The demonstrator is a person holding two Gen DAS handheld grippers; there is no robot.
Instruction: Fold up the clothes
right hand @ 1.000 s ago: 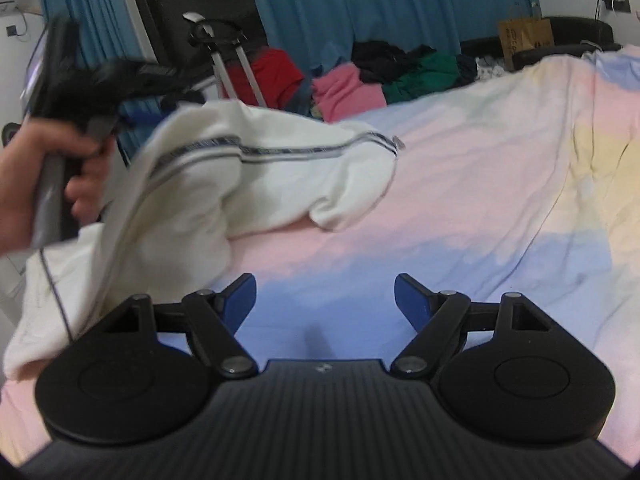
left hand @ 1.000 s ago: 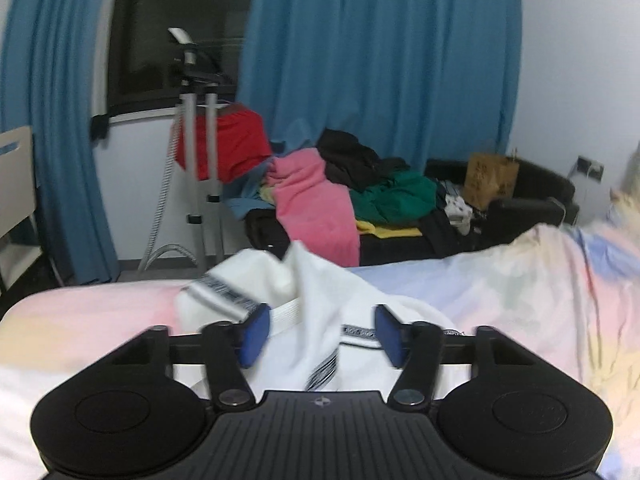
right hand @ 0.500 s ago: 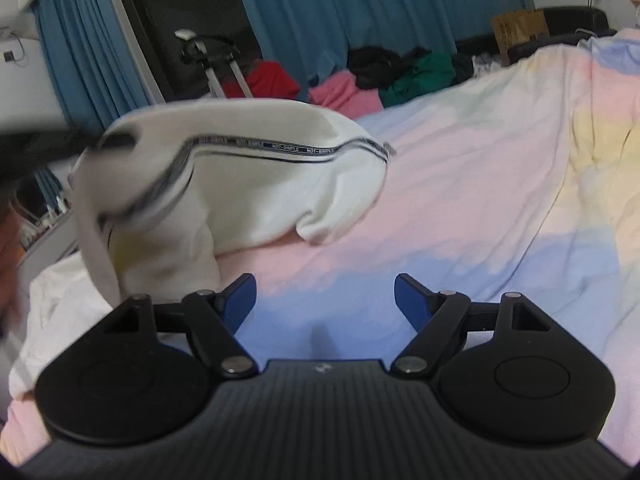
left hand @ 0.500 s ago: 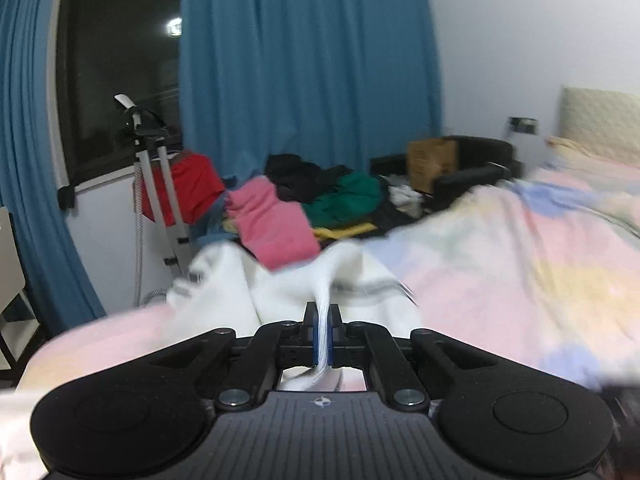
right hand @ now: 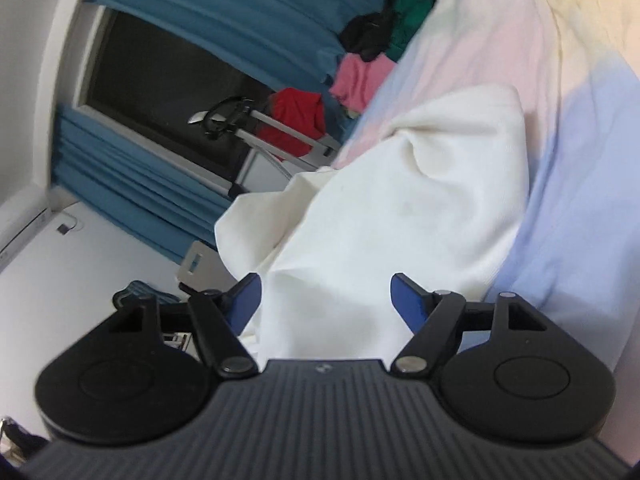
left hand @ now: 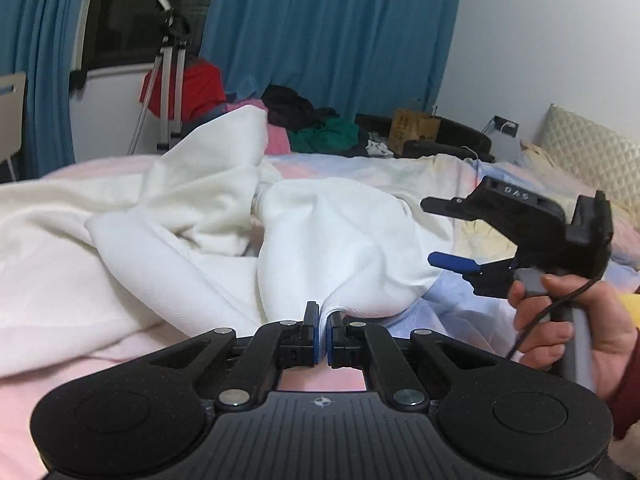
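Note:
A white garment (left hand: 328, 240) lies crumpled on the pastel bed sheet (left hand: 472, 172). My left gripper (left hand: 324, 334) is shut on a pinched fold of the white garment, low near the sheet. My right gripper (left hand: 454, 261) shows at the right of the left wrist view, held in a hand beside the garment's right edge. In the right wrist view the right gripper (right hand: 326, 300) is open, rolled sideways, with the white garment (right hand: 400, 208) between and beyond its fingers, not gripped.
A pile of coloured clothes (left hand: 320, 128) sits beyond the bed's far end, by a tripod (left hand: 168, 80) and blue curtains (left hand: 332, 28). A cream headboard (left hand: 592, 156) is at the right. A dark sofa with a paper bag (left hand: 416, 130) stands behind.
My left gripper closed on the white garment and carried it down and towards the right. My right gripper rolled sideways and moved up to the garment, staying open.

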